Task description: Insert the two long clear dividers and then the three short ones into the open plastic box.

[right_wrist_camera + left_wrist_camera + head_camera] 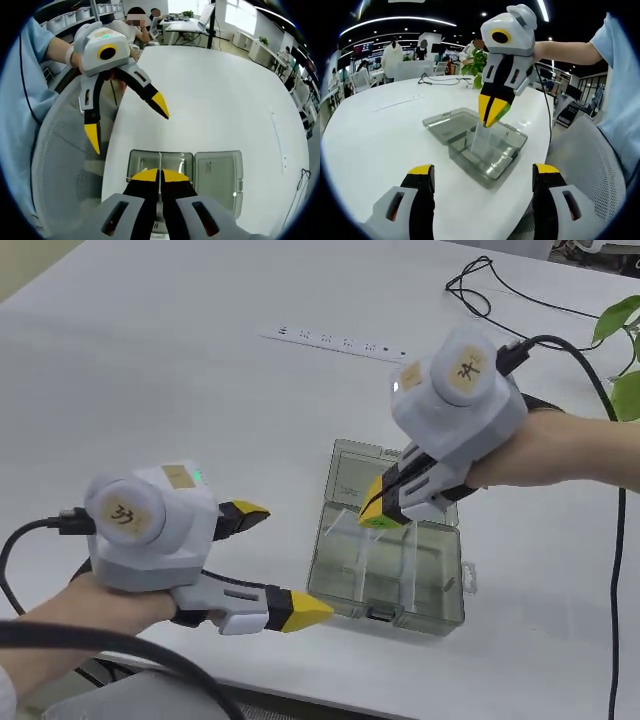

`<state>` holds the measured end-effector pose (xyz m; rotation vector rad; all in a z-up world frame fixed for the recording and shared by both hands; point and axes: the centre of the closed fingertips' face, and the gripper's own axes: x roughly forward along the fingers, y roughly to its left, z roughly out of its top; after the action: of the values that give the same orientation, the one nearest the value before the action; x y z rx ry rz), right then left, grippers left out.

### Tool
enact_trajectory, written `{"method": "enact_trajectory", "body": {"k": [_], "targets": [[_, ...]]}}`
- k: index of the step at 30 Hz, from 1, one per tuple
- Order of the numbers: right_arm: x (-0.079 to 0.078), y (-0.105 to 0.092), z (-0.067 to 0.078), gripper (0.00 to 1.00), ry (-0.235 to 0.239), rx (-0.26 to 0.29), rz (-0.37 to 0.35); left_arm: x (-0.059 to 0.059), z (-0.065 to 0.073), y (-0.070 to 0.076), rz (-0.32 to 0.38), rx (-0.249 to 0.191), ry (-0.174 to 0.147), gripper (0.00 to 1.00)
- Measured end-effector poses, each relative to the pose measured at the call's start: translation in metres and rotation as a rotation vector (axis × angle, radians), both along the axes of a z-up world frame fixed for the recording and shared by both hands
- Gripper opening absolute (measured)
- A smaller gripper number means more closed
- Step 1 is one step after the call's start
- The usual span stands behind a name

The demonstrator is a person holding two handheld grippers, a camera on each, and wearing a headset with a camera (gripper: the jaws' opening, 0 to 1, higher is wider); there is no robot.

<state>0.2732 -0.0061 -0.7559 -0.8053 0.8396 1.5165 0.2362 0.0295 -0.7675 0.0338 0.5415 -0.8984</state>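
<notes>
Right tool [377,512] pinches clear divider [482,137] standing inside open box [430,616].

The left hand-held gripper [295,560] and right hand-held gripper [372,515] are pale grey with yellow-tipped black jaws, black cables [100,638].

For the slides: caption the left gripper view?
Right tongs shut on a clear plastic divider standing in the open grey translucent plastic box; left tongs open nearby.

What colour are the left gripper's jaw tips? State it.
Yellow. The left gripper shows them best in the head view.
</notes>
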Motion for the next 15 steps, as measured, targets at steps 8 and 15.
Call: {"method": "enact_trajectory", "body": {"k": [8,15], "targets": [[-0.0032,0.0059,-0.0038,0.02,-0.005,-0.020,0.000,-0.0019,-0.0016,-0.0007,-0.003,0.000,0.007,0.79],[-0.0035,0.0098,-0.0097,0.02,-0.030,-0.041,0.000,-0.0022,-0.0010,-0.0003,-0.001,-0.004,0.007,0.79]]}}
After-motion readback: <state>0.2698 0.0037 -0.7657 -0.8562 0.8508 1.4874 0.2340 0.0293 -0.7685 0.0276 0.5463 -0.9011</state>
